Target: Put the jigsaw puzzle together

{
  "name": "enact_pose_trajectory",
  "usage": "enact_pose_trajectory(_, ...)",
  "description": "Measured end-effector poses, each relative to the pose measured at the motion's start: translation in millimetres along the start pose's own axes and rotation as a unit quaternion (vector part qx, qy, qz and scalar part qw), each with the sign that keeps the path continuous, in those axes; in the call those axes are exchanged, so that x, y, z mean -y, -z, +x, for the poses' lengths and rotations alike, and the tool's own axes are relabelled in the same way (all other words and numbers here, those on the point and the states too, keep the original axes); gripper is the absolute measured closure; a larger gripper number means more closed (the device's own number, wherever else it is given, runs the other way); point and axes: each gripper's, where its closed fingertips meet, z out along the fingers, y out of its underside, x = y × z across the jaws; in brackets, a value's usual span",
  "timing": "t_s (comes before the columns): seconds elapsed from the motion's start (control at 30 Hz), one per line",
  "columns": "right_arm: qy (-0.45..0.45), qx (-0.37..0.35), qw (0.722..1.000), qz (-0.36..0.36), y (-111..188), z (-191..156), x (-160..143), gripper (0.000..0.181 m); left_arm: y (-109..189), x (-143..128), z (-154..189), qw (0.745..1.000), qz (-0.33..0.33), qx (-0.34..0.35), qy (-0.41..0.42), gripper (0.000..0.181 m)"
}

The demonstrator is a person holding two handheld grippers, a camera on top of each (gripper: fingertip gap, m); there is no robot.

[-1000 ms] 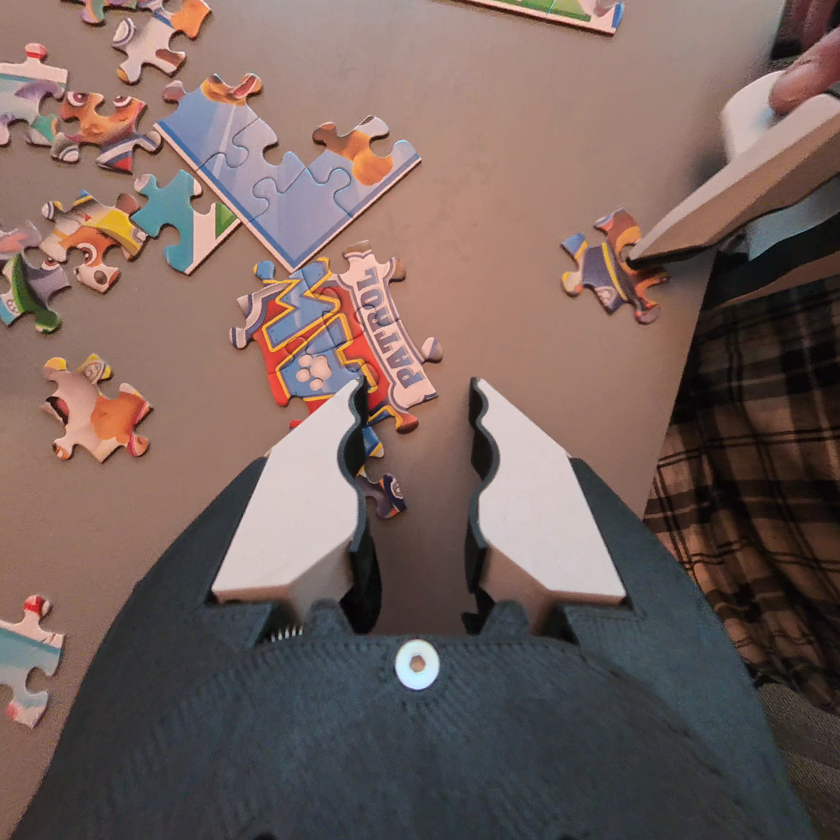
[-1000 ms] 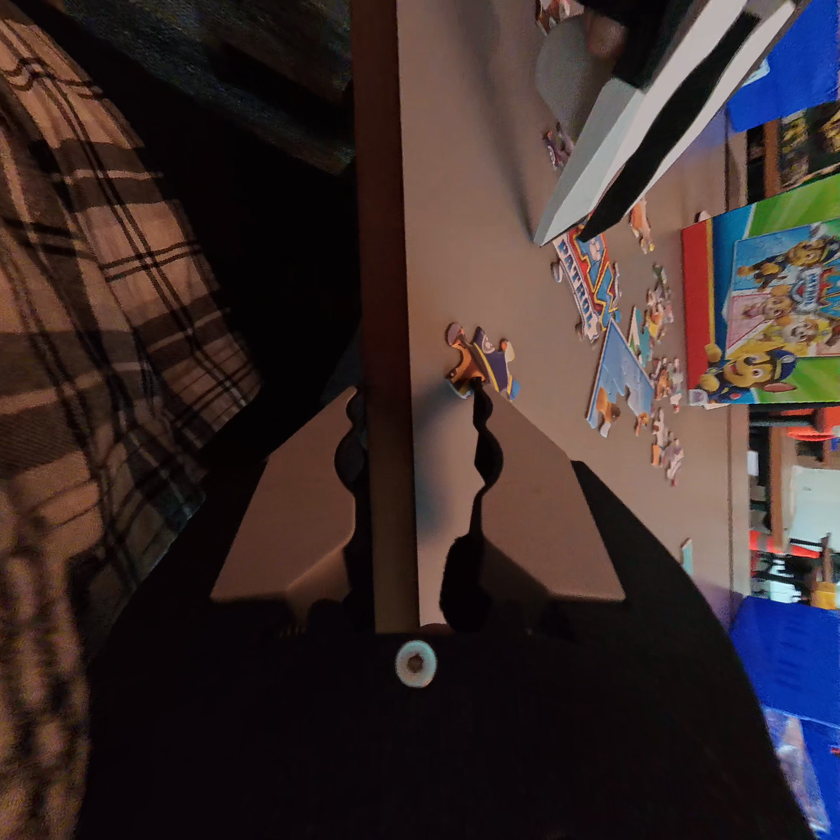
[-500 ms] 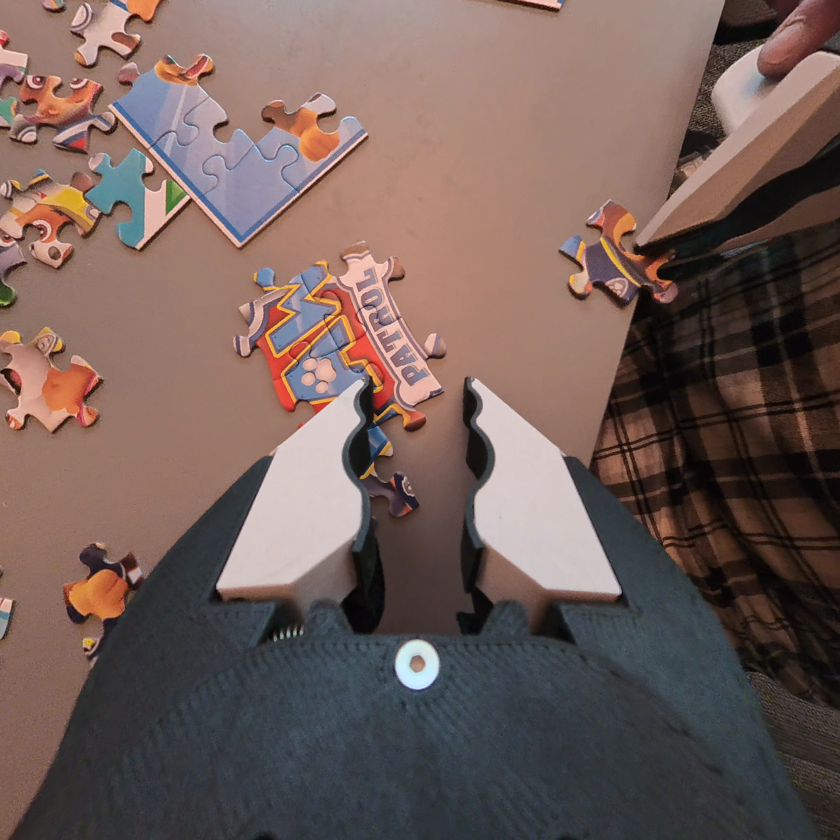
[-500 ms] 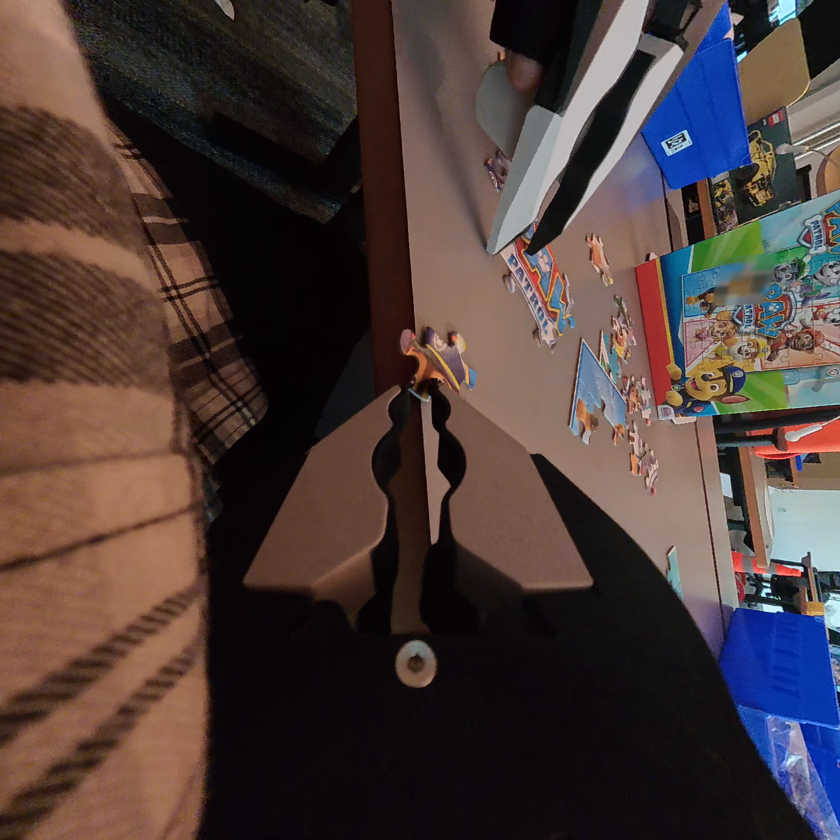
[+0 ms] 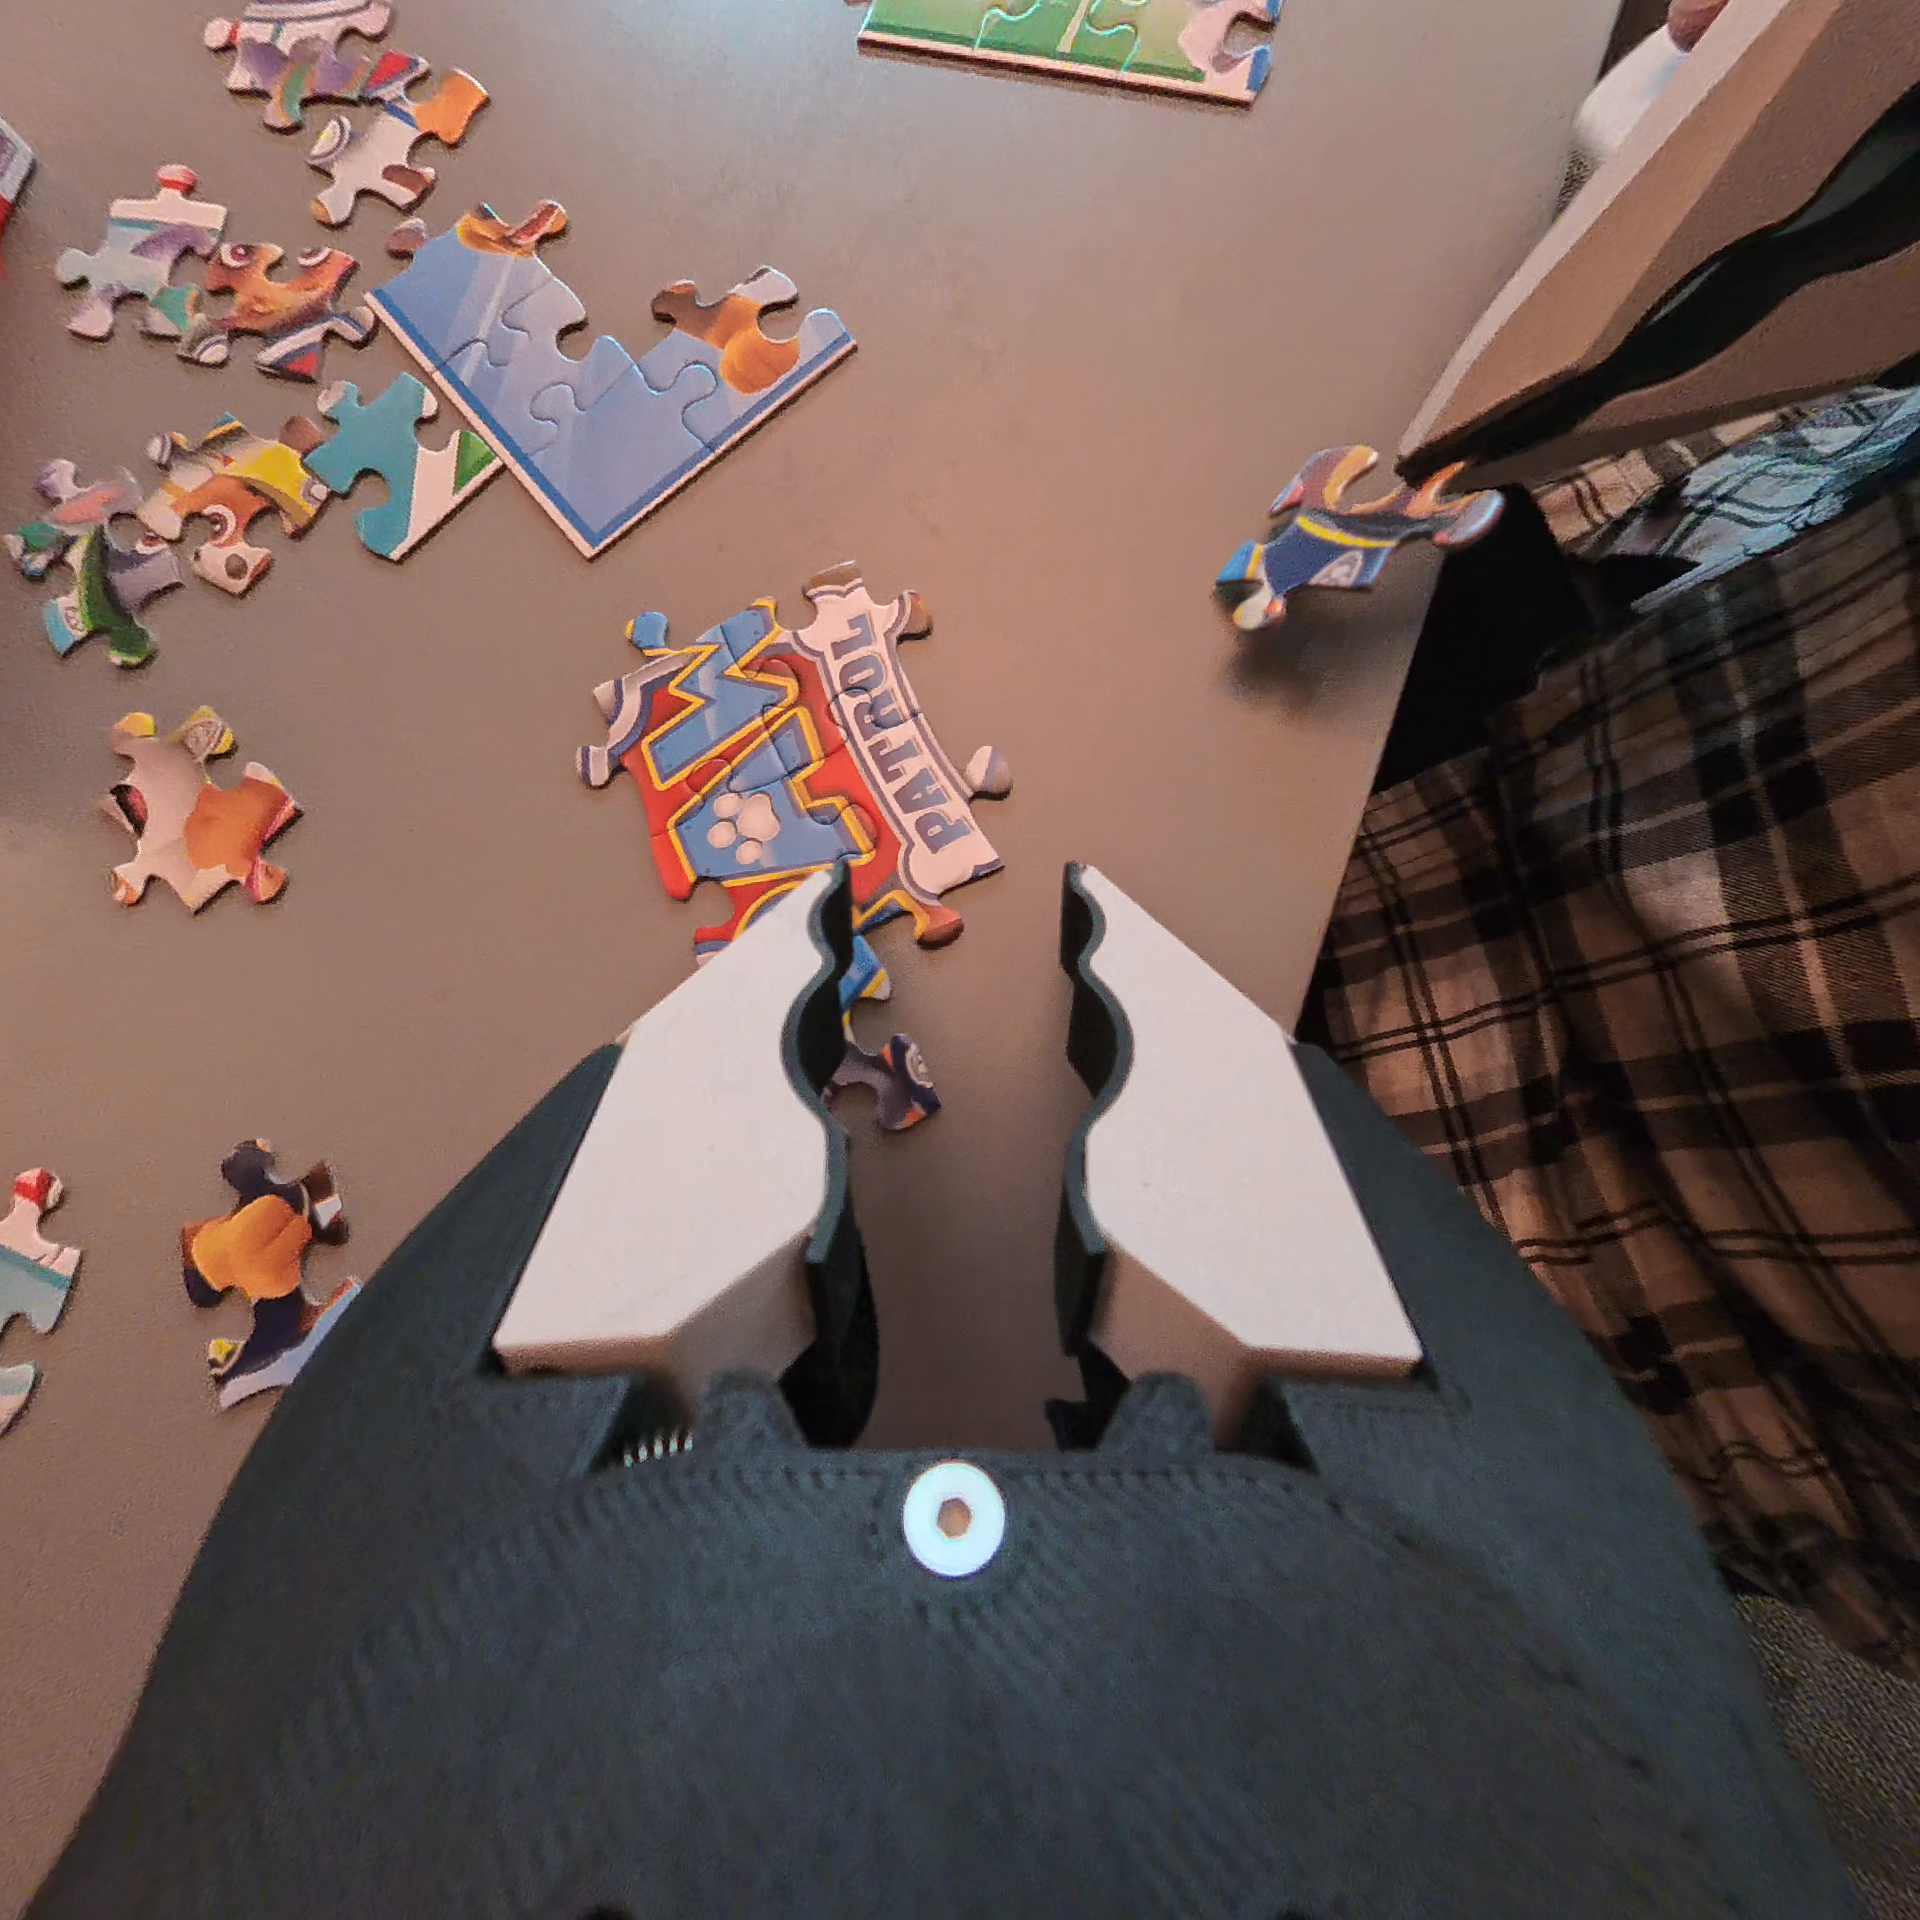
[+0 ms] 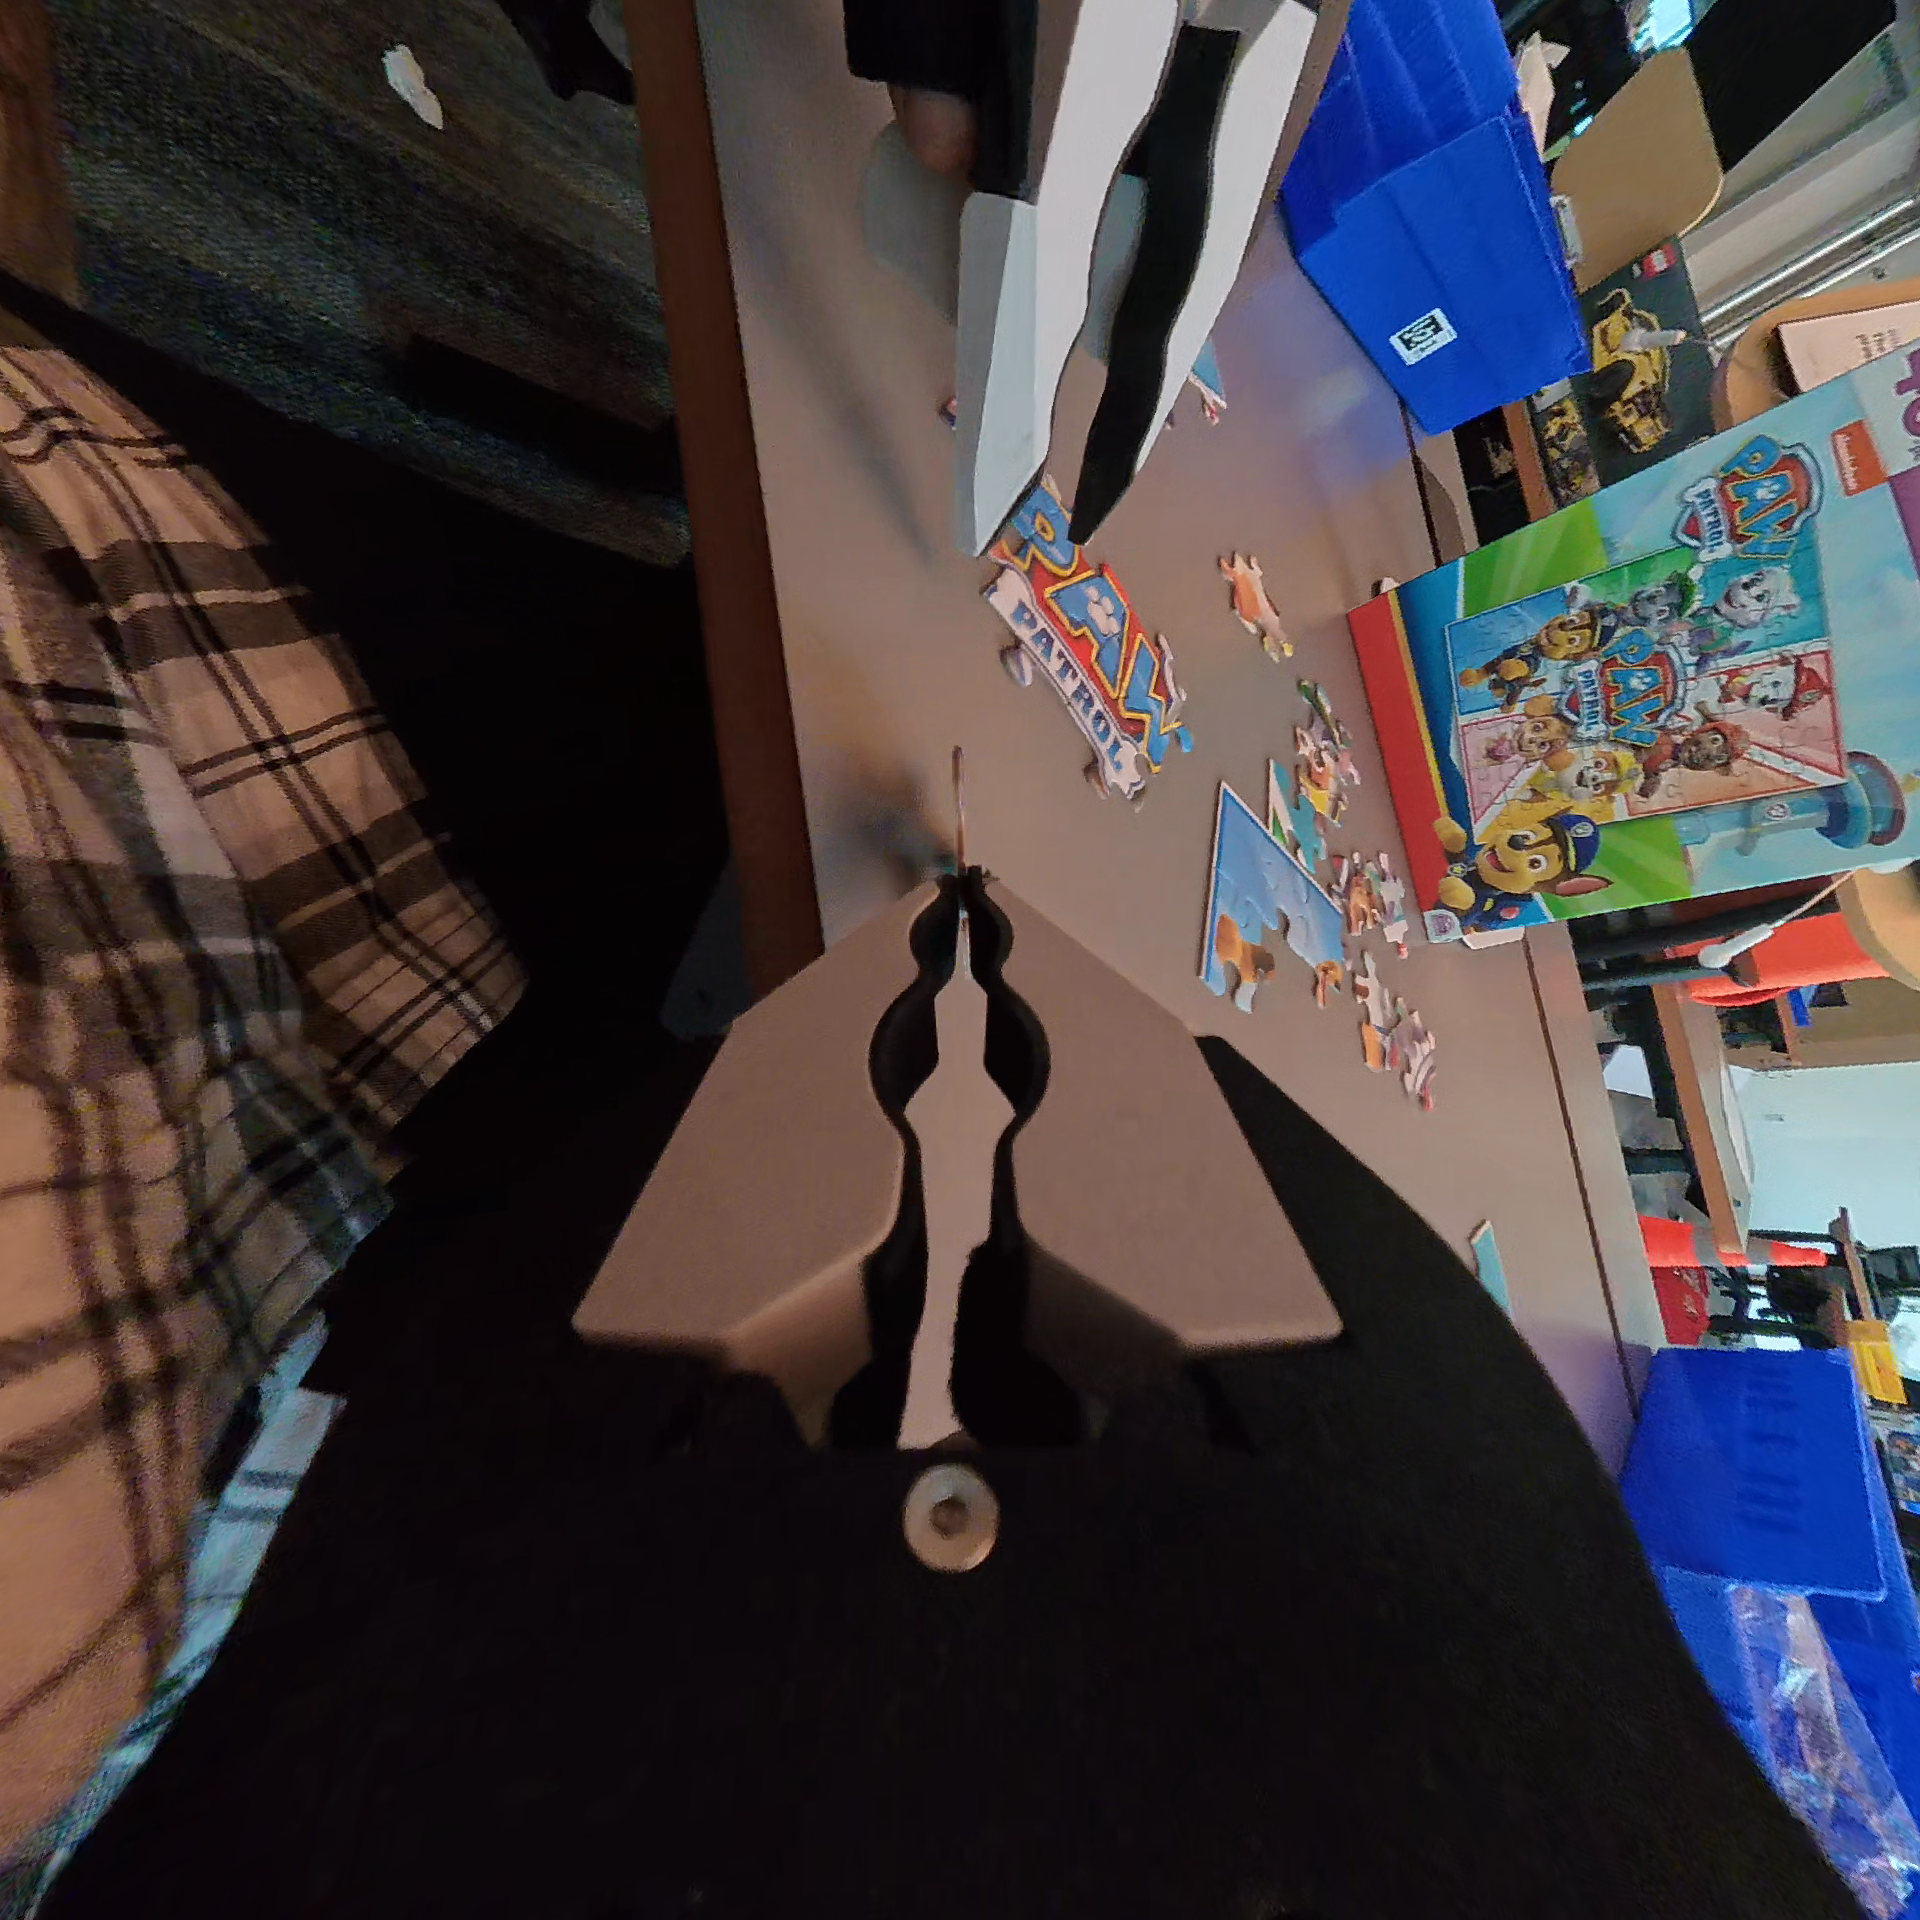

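Across the grey counter point(image 5: 1091, 343) the jigsaw lies in scattered parts, seen from the left wrist view. Beyond the counter's right edge is a plaid cloth point(image 5: 1662, 935). On the far side, in the right wrist view, a colourful puzzle box point(image 6: 1642, 717) stands upright, with blue bins point(image 6: 1444, 208) behind it.

Largest of the joined parts is a blue corner section point(image 5: 592, 395) toward the upper left, with a teal-and-white piece point(image 5: 390, 468) just beside its left side. A green-edged strip point(image 5: 1070, 42) of joined pieces lies at the far edge. Near the middle sits the red-and-blue logo section point(image 5: 790, 769), flat on the counter.

The left gripper point(image 5: 951, 883) hovers just short of the logo section, its jaws apart with nothing between them; its left finger covers the section's near corner. A small dark loose piece point(image 5: 894, 1081) lies below that section, partly behind the finger.

The right gripper point(image 5: 1434, 473) comes in from the upper right, its jaws clamped on a blue-and-orange puzzle piece point(image 5: 1340, 540) held by one edge above the counter near the counter's right edge; a shadow lies under it. In the right wrist view this piece shows only edge-on as a thin sliver.

Loose single pieces point(image 5: 208, 312) are strewn along the left side, among them a white-and-orange one point(image 5: 197, 810) lying apart.
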Motion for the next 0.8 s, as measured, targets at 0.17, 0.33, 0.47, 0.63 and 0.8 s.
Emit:
enact_pose_trajectory(0.17,-0.006,-0.022,1.0,0.0,-4,17,2,0.181,-1,1,-12,1.0,-0.006,0.018,0.006,0.142)
enact_pose_trajectory(0.33,-0.009,-0.042,0.999,-0.021,-13,40,-5,0.181,-8,1,-15,1.0,-0.023,0.012,0.009,0.142)
enact_pose_trajectory(0.47,-0.001,-0.053,0.998,-0.036,-19,52,-11,0.181,-13,-4,-8,0.999,-0.034,-0.013,0.011,0.143)
enact_pose_trajectory(0.63,0.012,-0.068,0.997,-0.043,-19,60,-16,0.181,-11,-4,0,0.999,-0.035,-0.029,-0.005,0.147)
enact_pose_trajectory(0.8,0.013,-0.084,0.995,-0.053,-12,67,-26,0.181,-10,-4,10,0.998,-0.036,-0.048,-0.021,0.148)
